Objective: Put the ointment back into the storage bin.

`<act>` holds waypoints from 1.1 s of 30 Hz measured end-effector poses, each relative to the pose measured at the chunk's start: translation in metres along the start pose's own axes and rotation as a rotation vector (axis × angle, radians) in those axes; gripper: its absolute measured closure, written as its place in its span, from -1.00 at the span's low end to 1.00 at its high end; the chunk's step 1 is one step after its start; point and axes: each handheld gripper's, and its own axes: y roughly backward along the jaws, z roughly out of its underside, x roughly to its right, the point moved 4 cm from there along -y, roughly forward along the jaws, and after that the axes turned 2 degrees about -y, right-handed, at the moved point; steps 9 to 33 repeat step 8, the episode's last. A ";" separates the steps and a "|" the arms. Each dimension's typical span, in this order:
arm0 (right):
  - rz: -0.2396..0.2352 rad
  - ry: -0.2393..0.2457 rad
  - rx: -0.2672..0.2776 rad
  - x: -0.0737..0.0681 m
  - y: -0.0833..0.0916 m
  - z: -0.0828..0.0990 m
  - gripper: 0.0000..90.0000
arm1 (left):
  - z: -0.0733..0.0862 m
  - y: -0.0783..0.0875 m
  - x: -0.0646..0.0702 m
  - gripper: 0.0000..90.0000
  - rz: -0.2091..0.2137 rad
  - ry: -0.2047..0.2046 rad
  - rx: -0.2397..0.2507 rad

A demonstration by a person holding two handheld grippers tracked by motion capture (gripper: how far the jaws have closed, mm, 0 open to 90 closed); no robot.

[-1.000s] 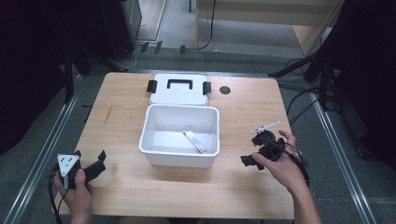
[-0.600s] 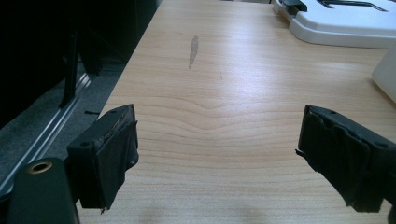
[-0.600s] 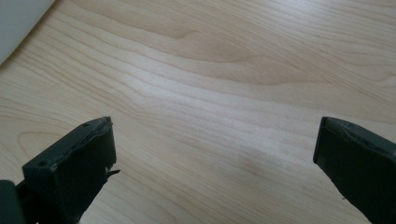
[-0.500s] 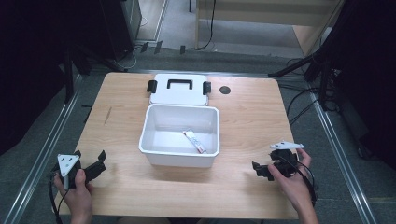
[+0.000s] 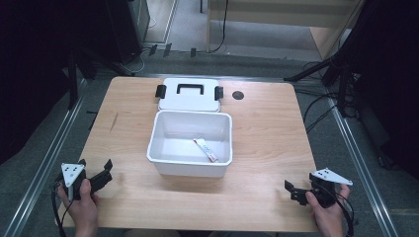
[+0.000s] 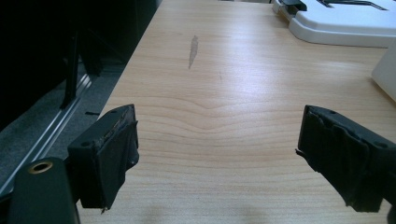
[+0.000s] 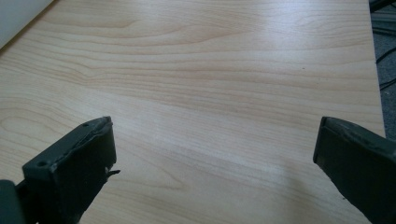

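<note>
A white open bin [image 5: 188, 168] stands mid-table, and a small white-and-red tube [image 5: 205, 149] lies on its floor. Behind the bin rests its white lid [image 5: 189, 100] with a black handle and black latches. My left gripper [image 5: 95, 165] is held over the table's near left corner, open and empty. In the left gripper view its jaws [image 6: 229, 158] spread wide over bare wood. My right gripper [image 5: 292, 191] sits at the near right corner, also open, holding nothing [image 7: 215, 168].
A round black hole [image 5: 238, 95] marks the wooden table [image 5: 267, 143] right of the lid. The lid's edge [image 6: 345, 21] and a bin corner [image 6: 386, 70] show far in the left gripper view. Metal rails and cables run along both table sides.
My right gripper has drawn back from beside the bin's right side to the table's near right corner. The left gripper has stayed where it was.
</note>
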 end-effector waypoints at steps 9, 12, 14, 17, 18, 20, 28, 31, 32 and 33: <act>0.017 -0.013 0.012 0.003 0.005 0.002 -1.00 | 0.000 0.000 0.000 -0.72 0.002 0.008 -0.004; 0.017 -0.013 0.012 0.003 0.005 0.002 -1.00 | 0.000 0.000 0.000 -0.72 0.002 0.008 -0.004; 0.017 -0.013 0.012 0.003 0.005 0.002 -1.00 | 0.000 0.000 0.000 -0.72 0.002 0.008 -0.004; 0.017 -0.013 0.012 0.003 0.005 0.002 -1.00 | 0.000 0.000 0.000 -0.72 0.002 0.008 -0.004; 0.017 -0.013 0.012 0.003 0.005 0.002 -1.00 | 0.000 0.000 0.000 -0.72 0.002 0.008 -0.004; 0.017 -0.013 0.012 0.003 0.005 0.002 -1.00 | 0.000 0.000 0.000 -0.72 0.002 0.008 -0.004; 0.017 -0.013 0.012 0.003 0.005 0.002 -1.00 | 0.000 0.000 0.000 -0.72 0.002 0.008 -0.004; 0.017 -0.013 0.012 0.003 0.005 0.002 -1.00 | 0.000 0.000 0.000 -0.72 0.002 0.008 -0.004; 0.017 -0.013 0.012 0.003 0.005 0.002 -1.00 | 0.000 0.000 0.000 -0.72 0.002 0.008 -0.004; 0.017 -0.013 0.012 0.003 0.005 0.002 -1.00 | 0.000 0.000 0.000 -0.72 0.002 0.008 -0.004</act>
